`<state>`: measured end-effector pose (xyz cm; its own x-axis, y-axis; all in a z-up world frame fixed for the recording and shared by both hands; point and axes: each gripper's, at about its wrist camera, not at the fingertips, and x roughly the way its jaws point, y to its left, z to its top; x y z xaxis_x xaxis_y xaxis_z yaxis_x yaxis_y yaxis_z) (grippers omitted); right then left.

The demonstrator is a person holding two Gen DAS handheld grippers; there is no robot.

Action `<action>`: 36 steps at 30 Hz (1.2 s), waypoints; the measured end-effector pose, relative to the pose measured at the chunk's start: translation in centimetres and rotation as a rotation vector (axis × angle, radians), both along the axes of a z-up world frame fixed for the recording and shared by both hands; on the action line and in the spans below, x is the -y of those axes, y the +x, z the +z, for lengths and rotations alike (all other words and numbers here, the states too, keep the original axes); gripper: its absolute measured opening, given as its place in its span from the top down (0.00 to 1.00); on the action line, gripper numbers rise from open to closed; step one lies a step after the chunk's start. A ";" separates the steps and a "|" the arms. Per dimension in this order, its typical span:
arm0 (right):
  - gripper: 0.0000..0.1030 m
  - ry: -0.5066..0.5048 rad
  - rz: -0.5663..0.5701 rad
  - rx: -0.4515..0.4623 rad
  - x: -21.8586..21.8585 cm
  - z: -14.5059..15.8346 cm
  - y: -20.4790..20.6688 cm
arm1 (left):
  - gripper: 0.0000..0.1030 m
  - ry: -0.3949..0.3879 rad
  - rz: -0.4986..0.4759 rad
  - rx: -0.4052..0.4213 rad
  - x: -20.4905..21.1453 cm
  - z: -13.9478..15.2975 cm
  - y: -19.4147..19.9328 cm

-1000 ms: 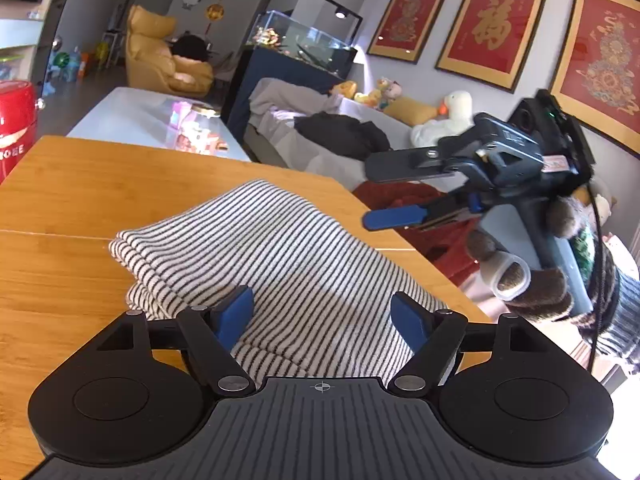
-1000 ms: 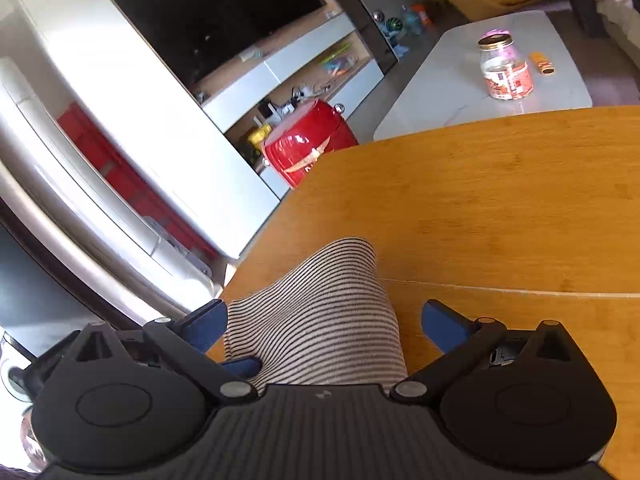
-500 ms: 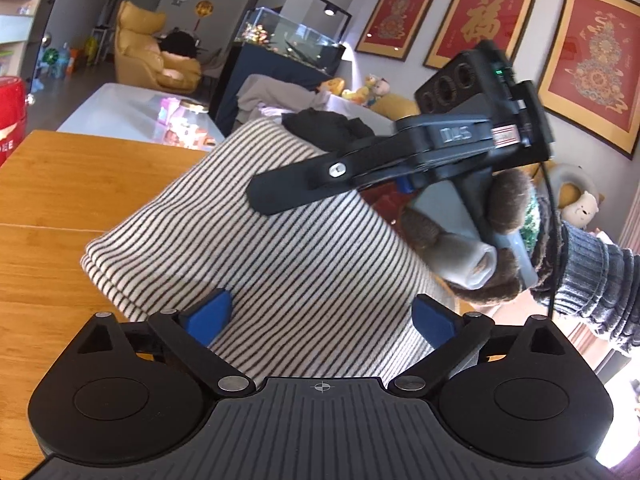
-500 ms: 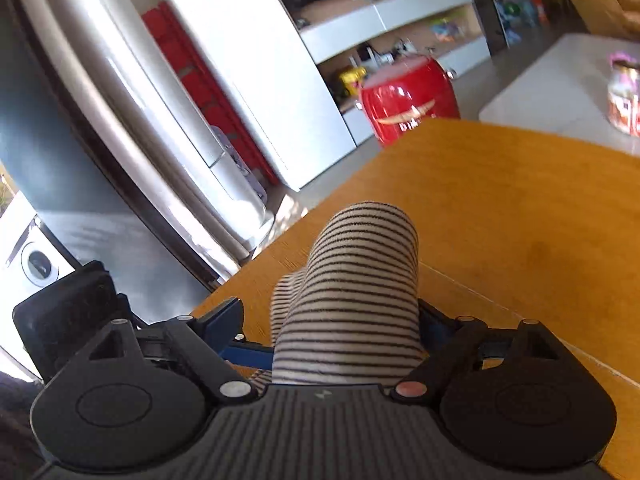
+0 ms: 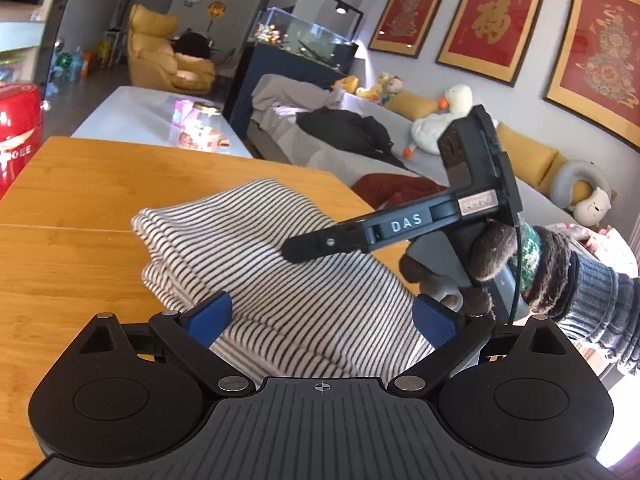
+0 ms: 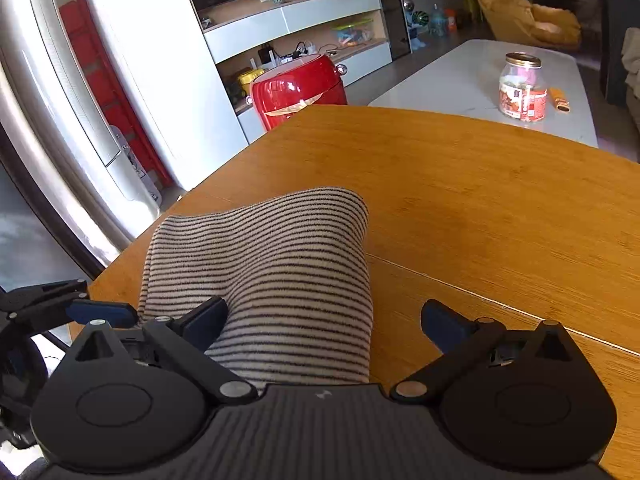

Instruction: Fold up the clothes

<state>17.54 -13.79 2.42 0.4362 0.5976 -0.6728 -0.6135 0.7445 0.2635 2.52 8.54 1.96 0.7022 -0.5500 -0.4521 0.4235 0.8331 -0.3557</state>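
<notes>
The striped cloth (image 5: 280,264) lay folded on the wooden table (image 5: 72,200), right in front of both tools. The left gripper (image 5: 322,318) had its blue fingers (image 5: 210,314) wide apart, one on each side of the near end of the cloth, and nothing was pinched between them. The right gripper (image 6: 324,320) was spread wide too; its left finger touched the side of the cloth (image 6: 280,264) and its right finger stood over bare table (image 6: 500,220). In the left wrist view the right gripper (image 5: 304,246) reached in from the side, held by a hand in a fuzzy brown glove (image 5: 500,256), and its black tip rested on top of the cloth. The table was warm yellow-brown wood with a thin seam across it. Behind it stood a white low table (image 6: 460,76) with a glass jar (image 6: 522,88), a red pot-like thing (image 6: 298,90), a yellow armchair (image 5: 164,56), a grey sofa with a toy duck (image 5: 440,120), and three red pictures in gold frames (image 5: 492,24). The cloth was cream with thin dark stripes, soft and thick, folded into several layers that made a puffy bundle.
</notes>
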 end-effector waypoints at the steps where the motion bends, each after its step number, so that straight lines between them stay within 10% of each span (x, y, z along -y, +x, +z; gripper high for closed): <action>1: 0.00 -0.003 -0.017 -0.001 0.3 -0.2 0.0 | 0.03 0.008 0.017 -0.019 -0.2 -0.2 0.0; 15: 0.00 0.004 -0.085 0.029 2.8 -1.4 -3.5 | 0.30 -0.098 -0.036 -0.123 -0.1 -1.6 0.7; 36: 0.00 0.034 -0.115 0.043 2.8 -2.1 -3.9 | 0.25 -0.172 0.037 -0.035 -3.2 2.6 0.0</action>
<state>13.64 -16.62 0.32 0.5312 0.5641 -0.6321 -0.5362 0.8015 0.2646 2.48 11.75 4.60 0.7087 -0.5956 -0.3781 0.3787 0.7734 -0.5085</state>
